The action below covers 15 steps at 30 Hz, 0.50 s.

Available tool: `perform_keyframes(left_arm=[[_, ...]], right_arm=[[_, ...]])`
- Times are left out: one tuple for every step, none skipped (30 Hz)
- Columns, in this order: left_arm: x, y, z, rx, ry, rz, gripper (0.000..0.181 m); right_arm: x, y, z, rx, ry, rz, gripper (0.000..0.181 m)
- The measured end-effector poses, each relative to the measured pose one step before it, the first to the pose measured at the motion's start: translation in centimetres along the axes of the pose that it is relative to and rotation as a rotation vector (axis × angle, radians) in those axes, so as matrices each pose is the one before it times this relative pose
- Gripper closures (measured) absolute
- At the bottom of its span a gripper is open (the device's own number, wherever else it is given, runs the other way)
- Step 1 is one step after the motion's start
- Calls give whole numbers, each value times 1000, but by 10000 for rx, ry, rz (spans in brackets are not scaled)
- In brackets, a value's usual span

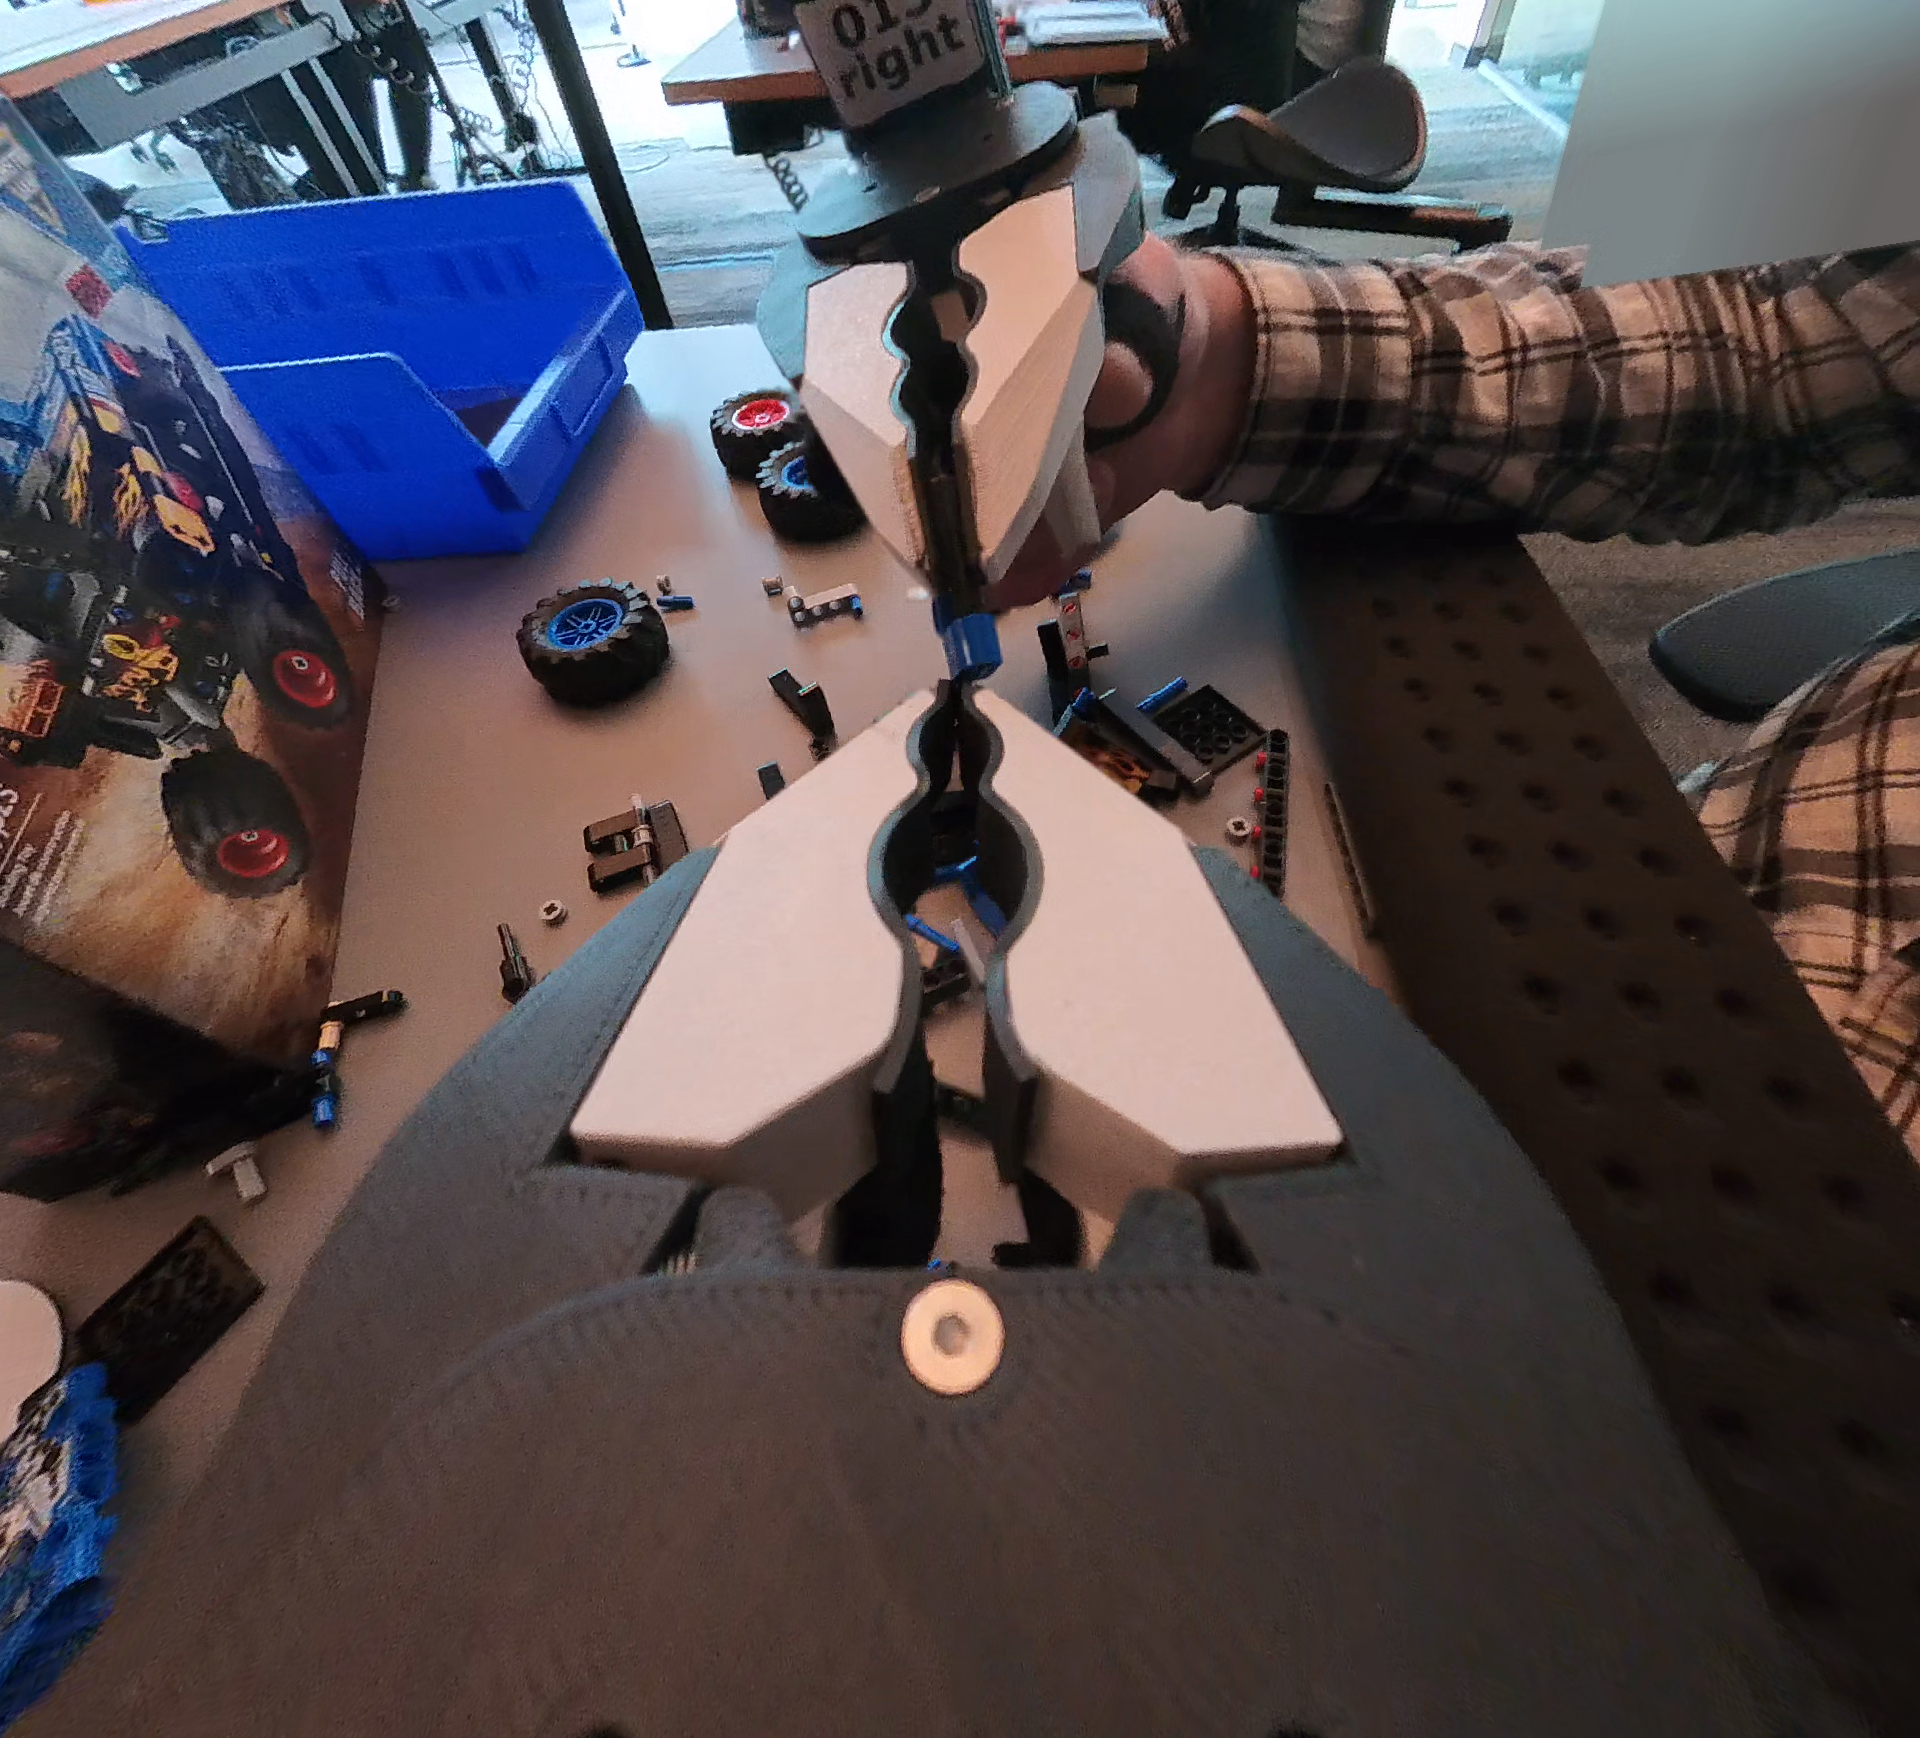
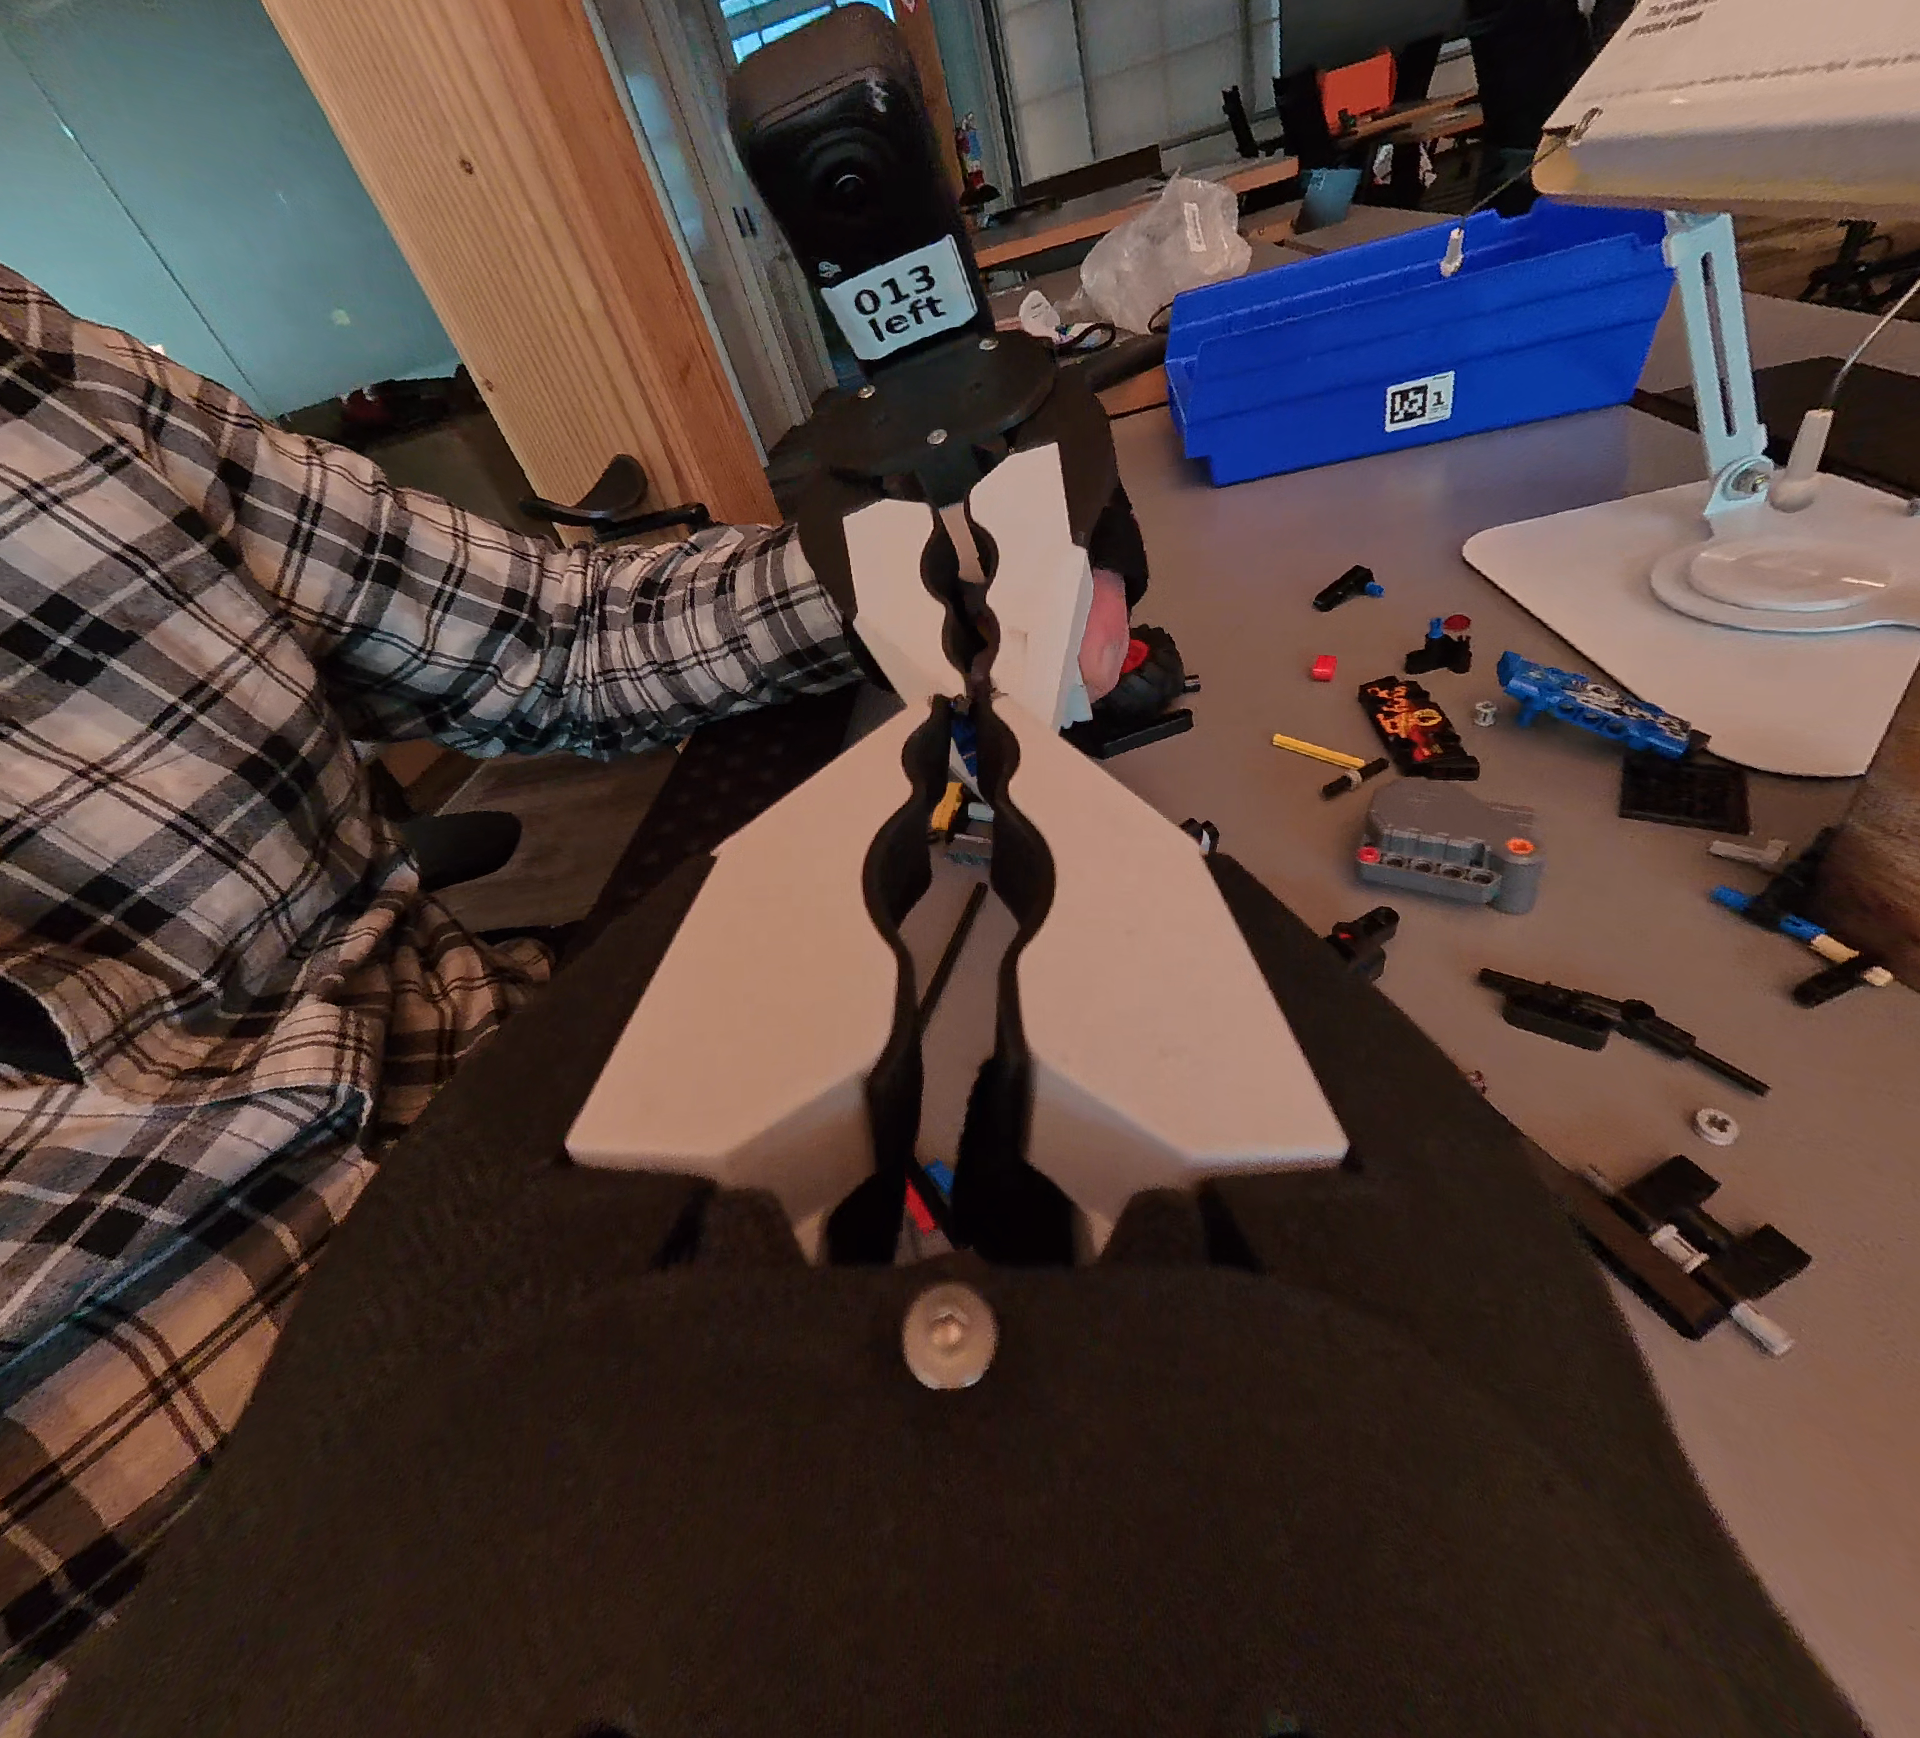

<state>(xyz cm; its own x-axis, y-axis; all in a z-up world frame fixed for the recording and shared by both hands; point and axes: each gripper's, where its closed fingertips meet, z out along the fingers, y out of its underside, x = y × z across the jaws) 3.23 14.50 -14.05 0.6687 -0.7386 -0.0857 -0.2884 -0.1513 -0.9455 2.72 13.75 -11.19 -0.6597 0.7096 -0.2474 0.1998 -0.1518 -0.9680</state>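
Observation:
My left gripper (image 1: 954,699) and my right gripper (image 1: 951,589) meet tip to tip above the grey table (image 1: 468,805). A small blue building piece (image 1: 966,644) sits between the two sets of tips, and both grippers are shut on its ends. A black part runs up between the right gripper's pads. In the right wrist view my right gripper (image 2: 971,720) is closed around the blue piece (image 2: 962,739), and the left gripper (image 2: 979,686) comes down from above. Hands in plaid sleeves (image 1: 1507,400) hold both grippers.
A blue bin (image 1: 416,358), toy wheels (image 1: 592,639) and a printed toy-truck box (image 1: 156,597) lie to the left. Many small loose parts are scattered below the grippers. A black perforated board (image 1: 1558,857) lies at the right. A white stand (image 2: 1714,608) and a grey block (image 2: 1444,847) also stand on the table. My two grippers' fingertips are within a few centimetres of each other. The left tips stand about 15 centimeters off the grey block (image 2: 1444,847).

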Motion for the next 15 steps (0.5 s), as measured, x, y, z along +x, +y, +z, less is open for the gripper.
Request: perform_keyframes(left_arm=[[88, -105, -25, 83, 120, -187, 181], [204, 76, 102, -35, 159, -129, 172], [-9, 48, 141, -13, -45, 57, 165], [59, 11, 136, -12, -33, 103, 162], [214, -95, 128, 45, 72, 63, 160], [106, -244, 48, 136, -17, 117, 165], [-231, -103, 19, 28, -228, 160, 173], [-117, -77, -42, 16, -123, 137, 176], [-102, -160, -81, 82, -70, 30, 176], [-74, -170, -94, 115, -40, -5, 175], [4, -121, -33, 70, 13, -45, 175], [-106, -97, -33, 56, -70, -22, 173], [-47, -126, -44, 63, -53, 66, 173], [59, -141, -25, 70, 5, 30, 173], [26, -40, 36, -7, -9, 26, 173]], right_arm=[[-36, -123, -39, 70, 2, -14, 179], [42, 29, 31, -25, 40, -15, 179], [20, 144, 52, -68, 15, -5, 179], [-19, 75, 45, -20, -16, 11, 179], [9, -15, 32, 24, 9, 12, 179], [13, -15, 2, 3, 10, -2, 179], [-75, -81, -21, 45, -32, -14, 179], [-55, -78, -7, 37, 6, -42, 179], [-19, -113, -4, 37, 61, -92, 180], [-33, -92, -22, 11, 45, -83, 180], [-26, -30, -38, -34, 24, -74, 180], [26, 46, -46, -62, 69, -108, 180], [-20, 1, -29, -23, 64, -120, 180], [-76, -107, -38, 35, 17, -85, 180], [-31, -84, -22, 17, 41, -104, 180]])
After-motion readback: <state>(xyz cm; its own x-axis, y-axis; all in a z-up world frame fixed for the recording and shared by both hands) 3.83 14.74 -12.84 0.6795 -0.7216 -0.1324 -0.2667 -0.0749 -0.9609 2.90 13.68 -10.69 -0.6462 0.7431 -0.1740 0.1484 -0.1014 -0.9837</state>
